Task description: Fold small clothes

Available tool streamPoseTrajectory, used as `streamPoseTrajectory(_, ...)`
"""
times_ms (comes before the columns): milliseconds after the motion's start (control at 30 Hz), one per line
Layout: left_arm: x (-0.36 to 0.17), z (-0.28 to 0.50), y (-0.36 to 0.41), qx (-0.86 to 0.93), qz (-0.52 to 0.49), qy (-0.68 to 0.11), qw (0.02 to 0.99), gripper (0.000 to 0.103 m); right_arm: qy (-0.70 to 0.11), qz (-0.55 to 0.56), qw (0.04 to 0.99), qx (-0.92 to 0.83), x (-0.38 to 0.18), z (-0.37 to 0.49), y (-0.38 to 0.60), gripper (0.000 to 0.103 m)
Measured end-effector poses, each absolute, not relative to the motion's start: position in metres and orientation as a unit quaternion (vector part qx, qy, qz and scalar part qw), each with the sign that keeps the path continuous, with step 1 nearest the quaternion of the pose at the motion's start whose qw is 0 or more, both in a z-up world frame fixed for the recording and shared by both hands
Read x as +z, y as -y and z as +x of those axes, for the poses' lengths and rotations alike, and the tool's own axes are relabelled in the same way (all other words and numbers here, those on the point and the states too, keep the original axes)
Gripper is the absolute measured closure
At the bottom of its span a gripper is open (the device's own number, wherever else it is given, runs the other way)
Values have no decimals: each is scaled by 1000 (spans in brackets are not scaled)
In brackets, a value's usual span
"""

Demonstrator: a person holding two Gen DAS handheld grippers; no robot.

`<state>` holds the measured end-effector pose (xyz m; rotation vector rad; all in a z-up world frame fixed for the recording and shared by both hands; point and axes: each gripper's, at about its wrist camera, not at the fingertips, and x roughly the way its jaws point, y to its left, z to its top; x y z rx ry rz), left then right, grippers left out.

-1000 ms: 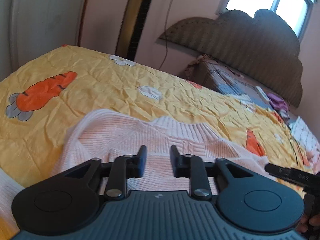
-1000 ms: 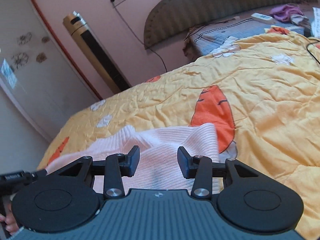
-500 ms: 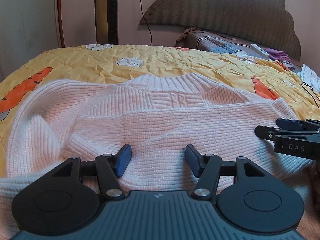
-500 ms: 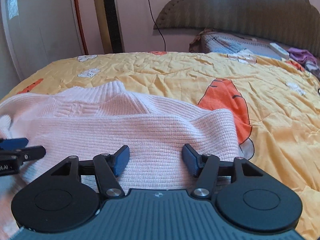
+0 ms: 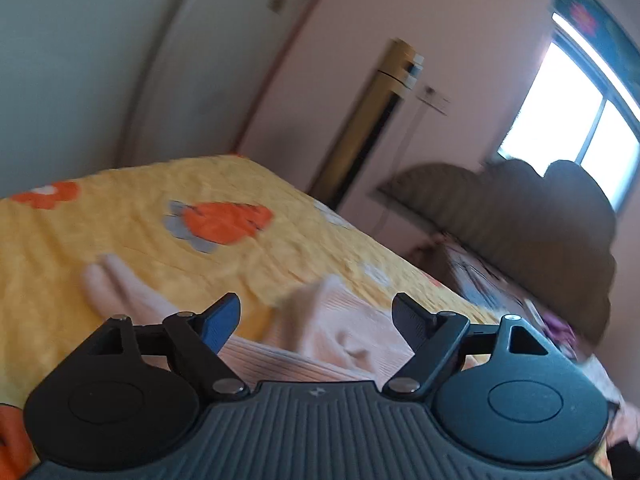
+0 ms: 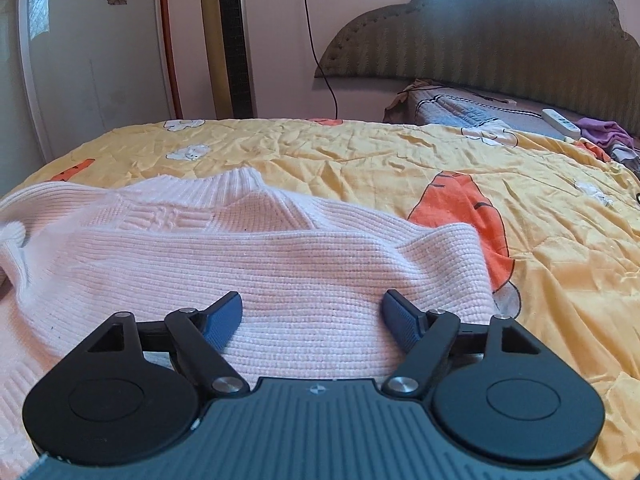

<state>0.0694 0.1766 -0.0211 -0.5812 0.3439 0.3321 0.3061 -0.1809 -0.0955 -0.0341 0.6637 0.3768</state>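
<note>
A pale pink ribbed knit sweater lies folded over on the yellow bedspread, its collar toward the headboard. My right gripper hovers just above the sweater's near fold, its jaws opening, pads apart and pressing on nothing. In the blurred left wrist view the sweater shows as a bunched pink patch with a sleeve end lying out to the left. My left gripper is above it, jaws opening wide, nothing between the pads.
The bedspread carries orange carrot prints. A padded headboard, a white remote and purple cloth are at the far end. A gold tower fan and a cable stand by the wall.
Both grippers' jaws have spread wider. The left gripper has swung fast to the left and rolled, so its view is tilted and blurred. The right gripper has settled low over the sweater.
</note>
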Motion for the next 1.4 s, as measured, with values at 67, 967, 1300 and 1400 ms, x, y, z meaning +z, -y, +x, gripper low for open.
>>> streamPoseTrajectory(67, -28, 61, -218, 228, -311, -186, 904, 20, -324, -17, 928, 185, -95, 306, 180, 22)
streamPoseTrajectory(967, -94, 77, -308, 256, -492, -240, 797, 94, -322, -3, 928, 189, -94, 305, 180, 19)
streamPoseTrajectory(1300, 34, 64, -238, 172, -389, -132, 895, 94, -321, 11, 927, 193, -93, 306, 183, 19)
streamPoseTrajectory(1400, 76, 64, -185, 85, -339, -96, 932, 94, -321, 16, 927, 194, -93, 306, 184, 19)
